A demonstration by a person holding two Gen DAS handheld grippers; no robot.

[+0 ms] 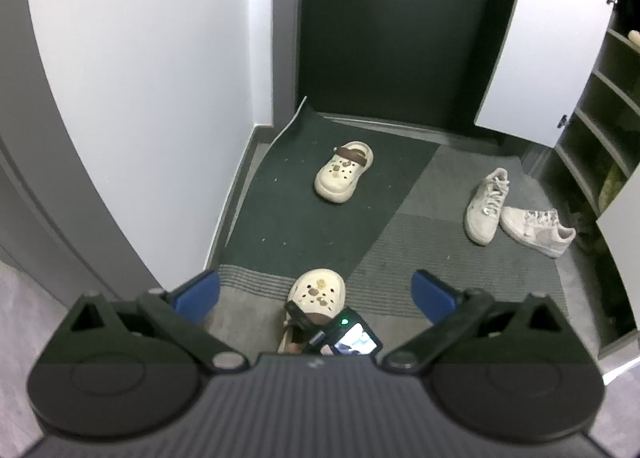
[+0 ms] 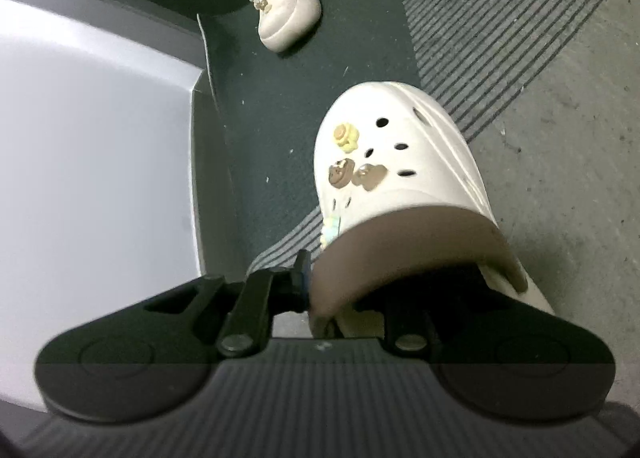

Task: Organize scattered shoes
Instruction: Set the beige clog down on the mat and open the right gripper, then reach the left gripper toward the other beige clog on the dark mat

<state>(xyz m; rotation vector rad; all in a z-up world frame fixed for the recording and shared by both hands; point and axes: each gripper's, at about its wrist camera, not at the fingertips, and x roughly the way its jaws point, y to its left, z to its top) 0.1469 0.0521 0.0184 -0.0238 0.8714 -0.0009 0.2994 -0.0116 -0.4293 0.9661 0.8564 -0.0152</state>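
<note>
Grip: right gripper has its jaws drawn close together on the brown heel strap of the near clog; one dark finger lies just left of the strap, the other is hidden behind it.
Near clog: cream with charms on top, toe pointing away, resting where the striped mat meets the dark green mat.
Free hand: left gripper hangs above the same spot, its blue pads spread wide and holding nothing.
Handling advice: a strap pinch likely lets the shoe swing, so a slow lift with the toe hanging low would suit.
Matching clog: the far clog sits alone on the green mat, well apart, toe toward the camera.
Sneakers: a white pair lies to the right, toes touching, one across the other.
Destination: open shoe cabinet at far right shows shelves; judged the likely home, with the pair set side by side.
</note>
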